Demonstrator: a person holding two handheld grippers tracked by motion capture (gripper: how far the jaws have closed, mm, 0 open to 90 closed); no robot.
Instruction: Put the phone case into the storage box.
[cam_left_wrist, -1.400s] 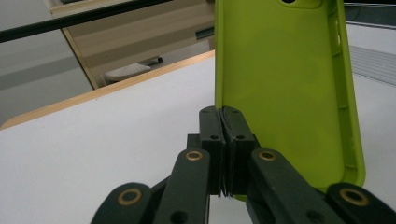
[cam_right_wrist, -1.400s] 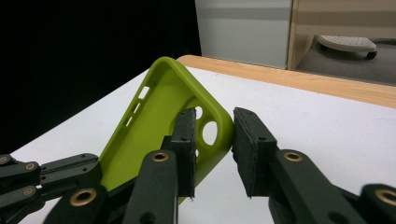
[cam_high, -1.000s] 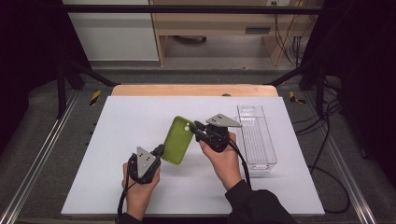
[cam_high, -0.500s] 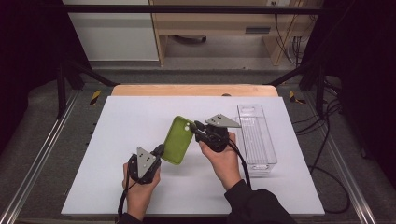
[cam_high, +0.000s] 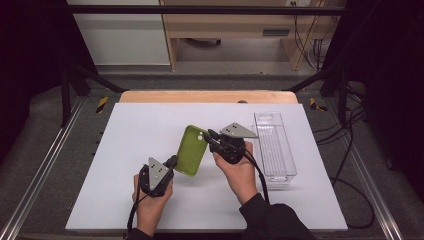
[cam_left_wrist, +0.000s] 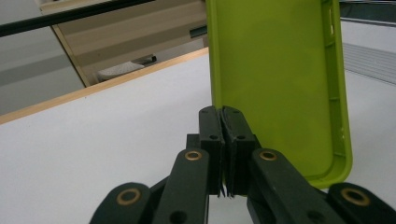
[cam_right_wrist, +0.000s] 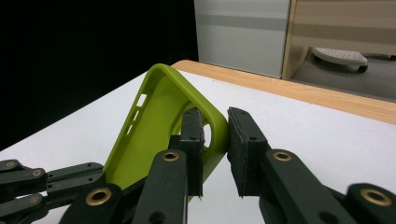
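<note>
While both hands hold their tools above the white table (cam_high: 125, 150), a green phone case (cam_high: 192, 150) hangs between them, tilted and lifted off the surface. The left gripper (cam_high: 171, 161) pinches the case at its near, lower edge; in the left gripper view its jaws are pressed together on the thin rim of the case (cam_left_wrist: 275, 70), whose hollow inside faces the camera. The right gripper (cam_high: 209, 137) grips the far, upper end near the camera cutout; in the right gripper view one jaw sits inside the case (cam_right_wrist: 154, 116) and the other outside, closed on its wall. A grey three-cornered plate tops each gripper, and a black cable trails from each toward the person's sleeves. Just right of the right hand (cam_high: 239, 167), a clear plastic tray (cam_high: 274, 145) lies lengthwise on the table, apart from the case. Beyond the table's wooden far edge (cam_high: 207, 96) stands a pale cabinet (cam_high: 120, 35)
</note>
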